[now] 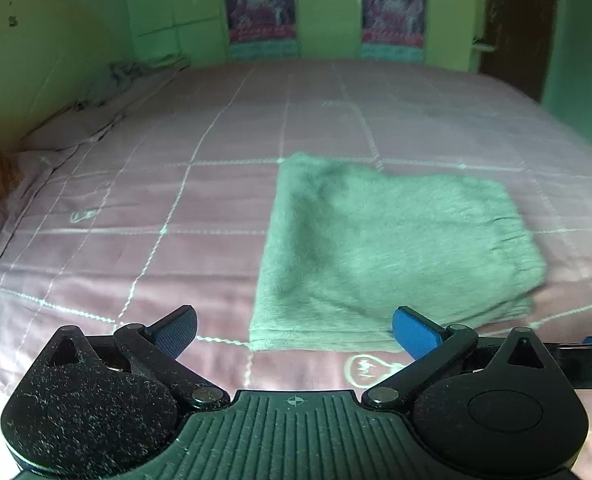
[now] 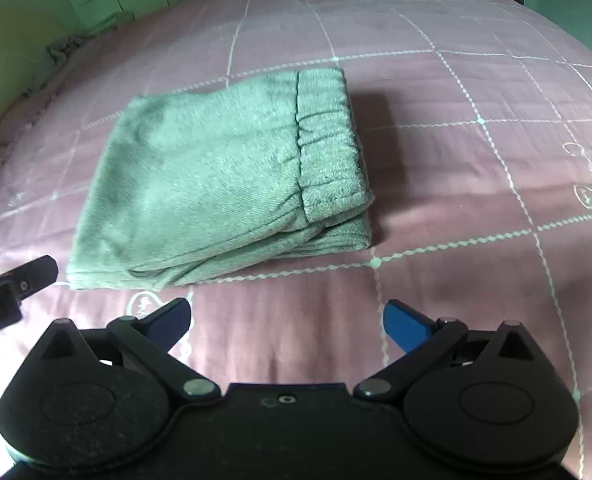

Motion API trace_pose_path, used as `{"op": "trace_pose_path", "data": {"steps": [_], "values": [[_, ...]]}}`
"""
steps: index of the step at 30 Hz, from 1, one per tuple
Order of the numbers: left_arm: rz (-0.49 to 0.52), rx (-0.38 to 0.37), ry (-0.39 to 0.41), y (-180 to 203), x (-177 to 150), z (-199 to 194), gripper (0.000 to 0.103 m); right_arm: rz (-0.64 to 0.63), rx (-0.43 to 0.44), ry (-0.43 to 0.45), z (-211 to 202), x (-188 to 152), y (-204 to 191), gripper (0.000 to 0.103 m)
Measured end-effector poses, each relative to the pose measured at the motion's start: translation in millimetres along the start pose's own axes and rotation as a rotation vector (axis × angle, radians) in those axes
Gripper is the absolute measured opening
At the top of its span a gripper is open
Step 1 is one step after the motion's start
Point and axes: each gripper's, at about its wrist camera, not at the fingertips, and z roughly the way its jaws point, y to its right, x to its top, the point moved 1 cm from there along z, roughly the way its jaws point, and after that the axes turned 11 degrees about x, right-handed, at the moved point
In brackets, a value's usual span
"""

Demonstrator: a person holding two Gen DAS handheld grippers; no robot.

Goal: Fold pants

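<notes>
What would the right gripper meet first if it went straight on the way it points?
Probably bare bedspread. The right gripper is open and empty, and the folded pants lie ahead but off to its left, so it would likely pass beside them. Depth is hard to judge.

Folded pants on the bedspread, before both grippers.

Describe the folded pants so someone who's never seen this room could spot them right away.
Start at the big bed with the pink bedspread crossed by white grid lines. The pants lie on it as one thick, fuzzy grey-green rectangle folded into several layers. The gathered elastic waistband on top along one end sets them apart; nothing else on the spread is raised or fuzzy.
</notes>
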Motion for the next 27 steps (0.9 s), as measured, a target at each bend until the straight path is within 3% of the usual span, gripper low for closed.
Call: {"op": "trace_pose_path", "data": {"steps": [3,5,8,16,27], "values": [[-0.056,-0.067,-0.022,-10.8,2.0,-16.0,0.103,0.004,0.028,0.028,-17.6,-7.0,-4.4,0.103],[-0.067,-0.036,-0.013,-14.4,0.6,-29.2,0.103,0.002,0.044,0.045,-30.8,-12.4,-6.7,0.103],[0.007,0.057,0.006,-11.2,-1.9,-50.1,0.103,-0.006,0.065,0.073,-51.2,-21.9,-10.5,0.103],[0.021,0.088,0.048,-27.0,-18.3,-106.9,0.103,-0.067,0.093,0.159,-115.8,-51.2,-33.6,0.103],[0.04,0.023,0.087,-44.6,-53.0,-173.6,0.103,-0.245,0.047,0.288,-192.7,-101.6,-76.9,0.103]]}}
